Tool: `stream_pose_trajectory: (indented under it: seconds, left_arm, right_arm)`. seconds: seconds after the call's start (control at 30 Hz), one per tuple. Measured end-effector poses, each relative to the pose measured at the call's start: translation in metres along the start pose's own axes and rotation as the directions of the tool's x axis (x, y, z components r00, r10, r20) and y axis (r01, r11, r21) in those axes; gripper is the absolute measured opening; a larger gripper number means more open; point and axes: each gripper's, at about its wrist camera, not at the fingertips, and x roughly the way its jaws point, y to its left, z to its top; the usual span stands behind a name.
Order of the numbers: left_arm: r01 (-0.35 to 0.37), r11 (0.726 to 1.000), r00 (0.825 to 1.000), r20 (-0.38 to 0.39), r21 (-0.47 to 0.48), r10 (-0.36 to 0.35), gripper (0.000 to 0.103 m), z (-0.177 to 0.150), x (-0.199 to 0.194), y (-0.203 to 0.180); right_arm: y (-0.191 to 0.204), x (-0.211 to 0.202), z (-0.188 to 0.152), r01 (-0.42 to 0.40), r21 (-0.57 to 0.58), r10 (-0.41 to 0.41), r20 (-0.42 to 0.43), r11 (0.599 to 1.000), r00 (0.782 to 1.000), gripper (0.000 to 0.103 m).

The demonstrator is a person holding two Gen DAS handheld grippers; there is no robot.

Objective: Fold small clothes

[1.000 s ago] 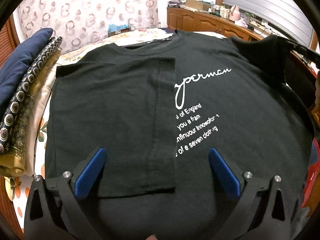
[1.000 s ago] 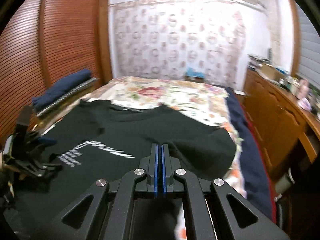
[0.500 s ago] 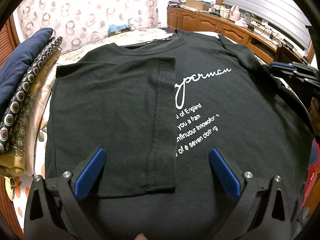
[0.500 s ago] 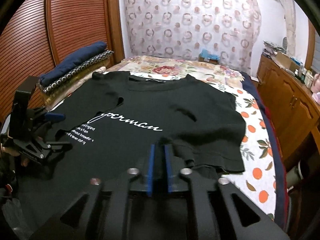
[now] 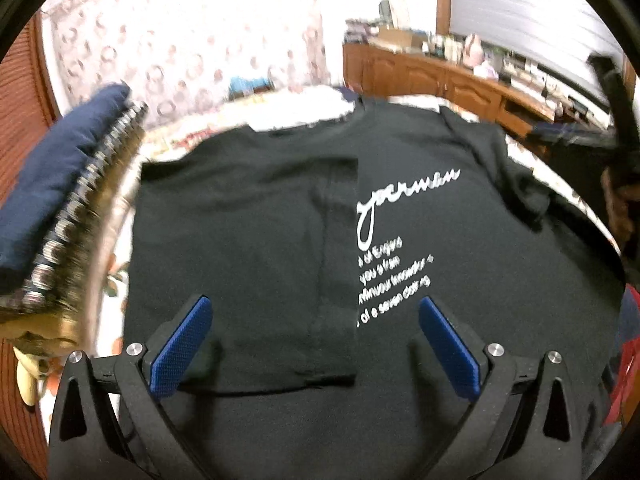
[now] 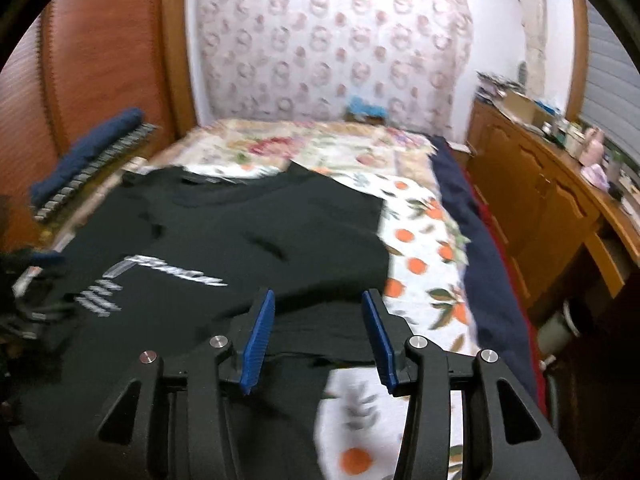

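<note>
A black T-shirt [image 5: 460,232] with white lettering lies flat on the bed; its left side is folded inward over the front as a flap [image 5: 256,248]. It also shows in the right wrist view [image 6: 248,240], its right sleeve lying flat. My left gripper [image 5: 314,318] is open and empty, just above the shirt's hem. My right gripper [image 6: 318,316] is open and empty over the shirt's right lower edge. The right gripper [image 5: 576,132] appears blurred at the far right of the left wrist view; the left gripper [image 6: 38,276] shows at the left edge of the right wrist view.
A floral bedsheet [image 6: 424,264] covers the bed. Folded dark blue and patterned bedding [image 5: 52,196] is stacked along the left side. A dark blue blanket [image 6: 484,280] runs along the bed's right edge. A wooden cabinet [image 6: 560,208] with clutter stands at right.
My right gripper has let go of the right sleeve, opened, and pulled back to the shirt's lower right edge. The sleeve now lies flat. My left gripper has shifted slightly.
</note>
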Motion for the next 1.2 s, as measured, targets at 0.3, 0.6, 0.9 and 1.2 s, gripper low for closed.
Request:
stream_pose_trajectory:
  seconds: [0.3,0.6,0.9,1.2]
  left_arm:
    - [0.036,0.999,0.990,0.138,-0.027,-0.032,0.103,0.009,-0.054,0.002]
    - [0.042,0.999,0.982,0.184,-0.023,-0.037,0.103,0.010,-0.067,0.000]
    - [0.022,0.998,0.987,0.160,-0.051,-0.014,0.103,0.002,-0.061,0.012]
    - [0.009,0.998,0.987,0.160,-0.064,0.002,0.103,0.000,-0.065,0.019]
  right_arm:
    - [-0.018,0.037,-0.004,-0.016,0.097,0.027,-0.120,0.995,0.992,0.047]
    - [0.000,0.034,-0.002,-0.028,0.015,0.030,-0.138,0.999,0.990,0.009]
    - [0.029,0.012,0.028,-0.058,-0.067,0.055,-0.048,0.996,0.997,0.007]
    - [0.089,0.022,0.070,-0.204,-0.176,0.201,-0.035,0.963,0.979,0.006]
